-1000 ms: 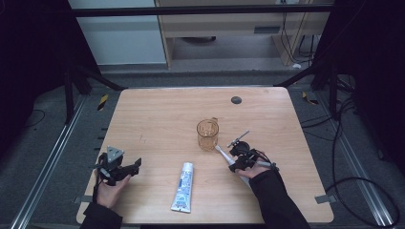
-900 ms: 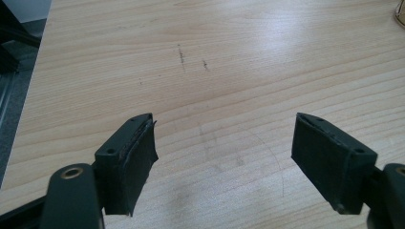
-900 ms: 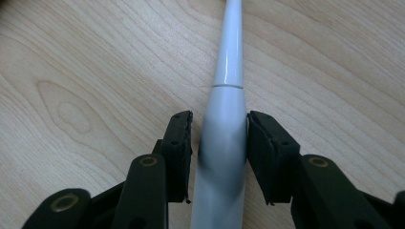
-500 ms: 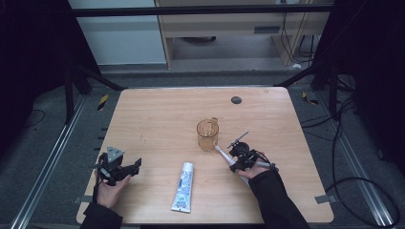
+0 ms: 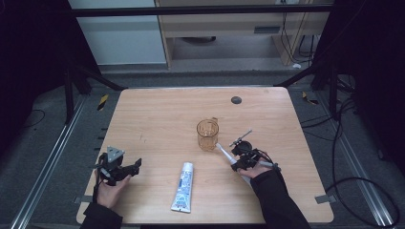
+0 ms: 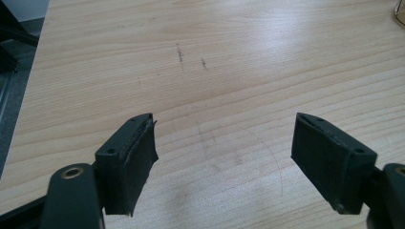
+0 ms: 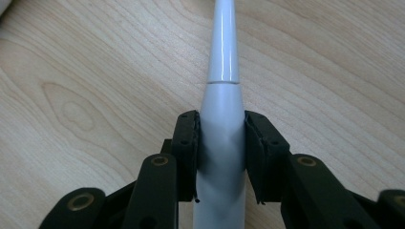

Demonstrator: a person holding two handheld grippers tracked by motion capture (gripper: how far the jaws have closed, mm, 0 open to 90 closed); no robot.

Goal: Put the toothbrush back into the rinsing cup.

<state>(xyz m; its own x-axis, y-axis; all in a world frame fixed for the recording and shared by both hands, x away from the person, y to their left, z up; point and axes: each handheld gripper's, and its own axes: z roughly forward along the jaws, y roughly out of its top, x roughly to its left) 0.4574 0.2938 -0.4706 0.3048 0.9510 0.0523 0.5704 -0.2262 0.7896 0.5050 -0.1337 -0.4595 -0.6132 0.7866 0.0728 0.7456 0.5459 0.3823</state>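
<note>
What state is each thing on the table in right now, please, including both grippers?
Electric toothbrush: lying on the table, clamped at its handle between the right gripper's fingers.
Right gripper: shut on the toothbrush, its jaws having just been closing.
Left gripper: open, nothing between its fingers.
Amber cup: upright, looks empty.
Toothpaste tube: lying flat, untouched.

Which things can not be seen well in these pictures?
- Toothbrush head: cut off by the top edge in the right gripper view; too small in the high view.
- Print on the toothpaste tube: too small in the high view.
- Cup: cut off by the corner in the left gripper view.
- Dark round spot on the table: too small to identify.
</note>
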